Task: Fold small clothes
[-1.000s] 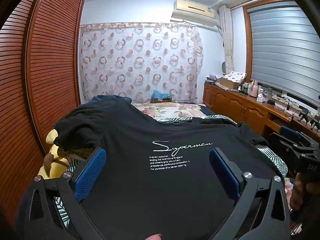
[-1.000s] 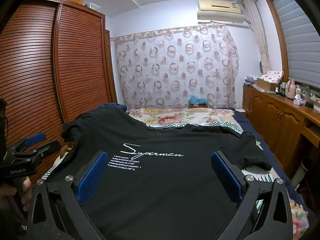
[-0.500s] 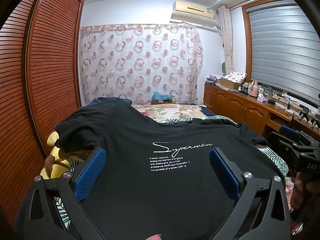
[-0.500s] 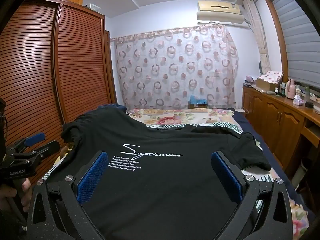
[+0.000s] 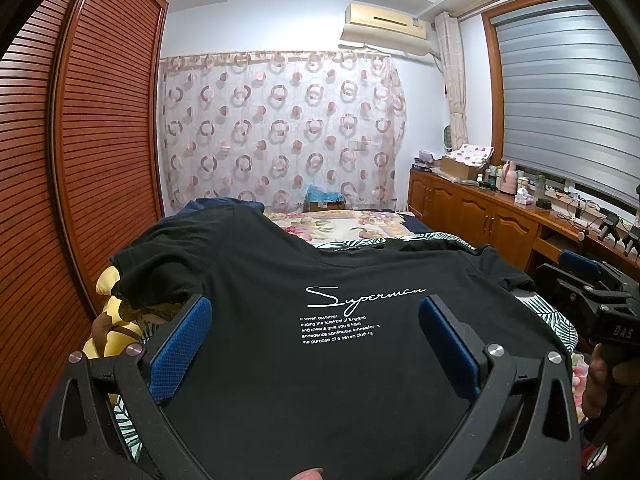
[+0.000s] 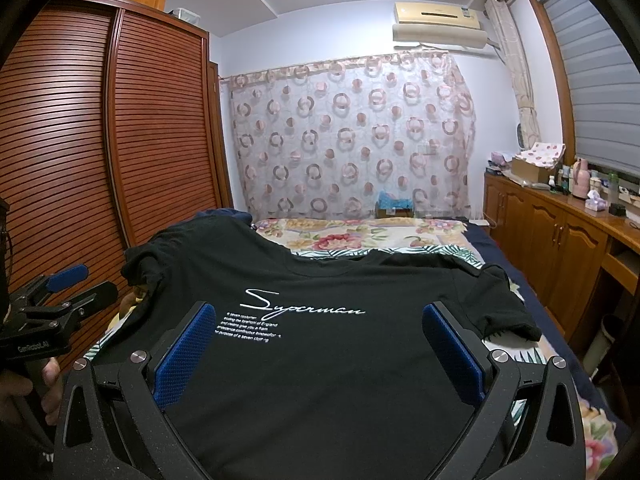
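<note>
Bedroom things fill the left wrist view: a brown slatted wardrobe (image 5: 80, 168), a dotted curtain (image 5: 280, 136), and a bed (image 5: 340, 228) with a flowery cover. A black T-shirt (image 5: 320, 360) lies flat on the bed, print side up. The left gripper (image 5: 316, 344) hangs just above it with its blue pads (image 5: 180, 344) spread wide, holding nothing. The right gripper (image 5: 592, 292) waits at the right side of the shirt.

From the right wrist view, the same T-shirt (image 6: 320, 360) is spread out, and the right gripper (image 6: 320, 344) is wide open over it too. The left gripper (image 6: 60, 296) sits by the left sleeve (image 6: 152, 260).

I think the fold has not begun. Each gripper should pinch one thin edge of cloth, not a thick bunch. The left sleeve looks crumpled near the wardrobe, so room is tight there. The right side has more free bed.
</note>
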{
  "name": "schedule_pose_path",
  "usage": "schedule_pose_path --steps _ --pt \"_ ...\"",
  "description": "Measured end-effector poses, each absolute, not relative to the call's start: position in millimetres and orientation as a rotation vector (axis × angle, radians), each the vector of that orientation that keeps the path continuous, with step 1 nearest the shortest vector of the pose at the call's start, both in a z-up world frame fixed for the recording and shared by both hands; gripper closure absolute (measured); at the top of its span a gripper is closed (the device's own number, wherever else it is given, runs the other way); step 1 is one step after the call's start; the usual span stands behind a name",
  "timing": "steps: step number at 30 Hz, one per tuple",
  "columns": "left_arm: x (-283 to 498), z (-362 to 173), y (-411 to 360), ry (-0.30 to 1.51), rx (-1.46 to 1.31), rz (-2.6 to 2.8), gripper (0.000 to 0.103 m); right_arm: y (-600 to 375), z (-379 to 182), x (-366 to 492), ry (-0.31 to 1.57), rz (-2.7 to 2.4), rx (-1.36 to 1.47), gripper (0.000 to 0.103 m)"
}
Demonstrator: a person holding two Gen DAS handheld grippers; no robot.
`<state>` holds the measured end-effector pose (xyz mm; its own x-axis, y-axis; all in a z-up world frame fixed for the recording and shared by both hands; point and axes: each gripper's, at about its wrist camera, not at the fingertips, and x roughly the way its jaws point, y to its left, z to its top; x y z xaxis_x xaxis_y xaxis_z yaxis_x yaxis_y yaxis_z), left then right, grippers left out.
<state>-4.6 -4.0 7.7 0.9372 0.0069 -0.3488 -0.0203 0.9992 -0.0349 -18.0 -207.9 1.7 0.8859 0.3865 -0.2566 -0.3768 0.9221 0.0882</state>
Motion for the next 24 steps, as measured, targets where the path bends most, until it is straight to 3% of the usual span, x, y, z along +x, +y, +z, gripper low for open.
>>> schedule_pose_path --steps 24 --pt "-9.2 27.9 -7.6 0.338 -0.027 0.015 0.000 -211.7 4.7 -21.0 0.271 0.396 0.039 0.000"
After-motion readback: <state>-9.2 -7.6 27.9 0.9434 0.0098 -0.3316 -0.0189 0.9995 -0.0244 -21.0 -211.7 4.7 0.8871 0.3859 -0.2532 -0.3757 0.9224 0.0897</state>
